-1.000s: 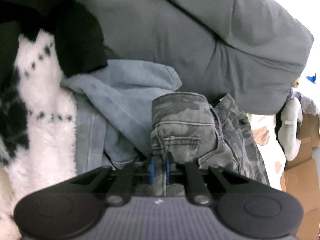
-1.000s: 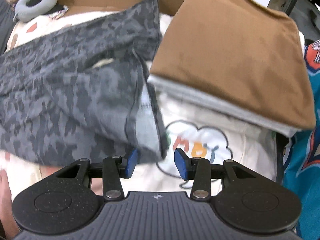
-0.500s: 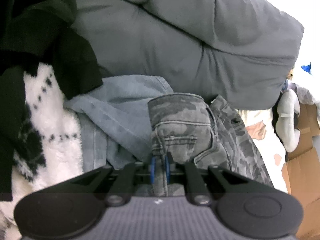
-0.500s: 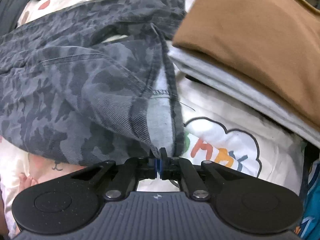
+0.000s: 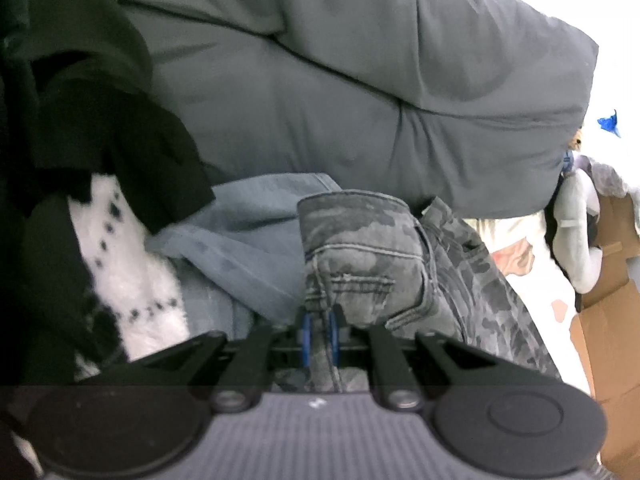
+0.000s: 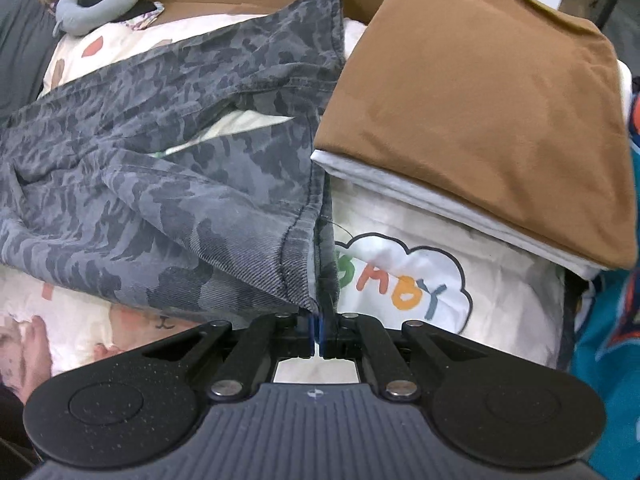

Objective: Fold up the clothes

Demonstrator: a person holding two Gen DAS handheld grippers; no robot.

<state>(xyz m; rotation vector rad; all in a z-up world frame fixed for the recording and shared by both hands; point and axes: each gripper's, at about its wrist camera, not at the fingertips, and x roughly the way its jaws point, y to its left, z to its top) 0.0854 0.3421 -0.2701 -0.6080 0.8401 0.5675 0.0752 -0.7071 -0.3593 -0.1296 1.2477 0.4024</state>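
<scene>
**Both grippers clamped on the camo trousers**

Your left gripper (image 5: 319, 330) has its blue pads nearly together with a fold of the camo trousers (image 5: 360, 256) pinched between them — the grip is on the waist end, right by the stitched pocket seam at the centre of the left wrist view. From there the trousers run down and to the right of the frame, over a pale printed sheet (image 5: 516, 256). Just left of them lies a light-blue denim piece (image 5: 248, 240), and further left a white fluffy garment (image 5: 120, 264) with black dots, partly covered by black fabric (image 5: 120, 148). A large grey cushion (image 5: 360, 100) fills the top of that frame. At the right edge you can see a grey toy (image 5: 580, 248) and some cardboard (image 5: 612, 320).

Your right gripper (image 6: 319, 336) is fully closed on the hem of one trouser leg (image 6: 304, 264) — the cloth edge goes straight into the pads at the lower centre of the right wrist view. The rest of the trousers (image 6: 180, 152) spread up and to the left across the frame, creased, with the other leg reaching toward the top centre. Touching their right side is a folded stack, brown garment (image 6: 480, 100) on top of a grey one (image 6: 400, 184). Below the stack, the sheet (image 6: 500, 320) shows a cloud print reading "BABY" (image 6: 396, 284). A teal garment (image 6: 608, 340) sits at the right edge, and a grey neck pillow (image 6: 92, 0) lies at the upper left.
</scene>
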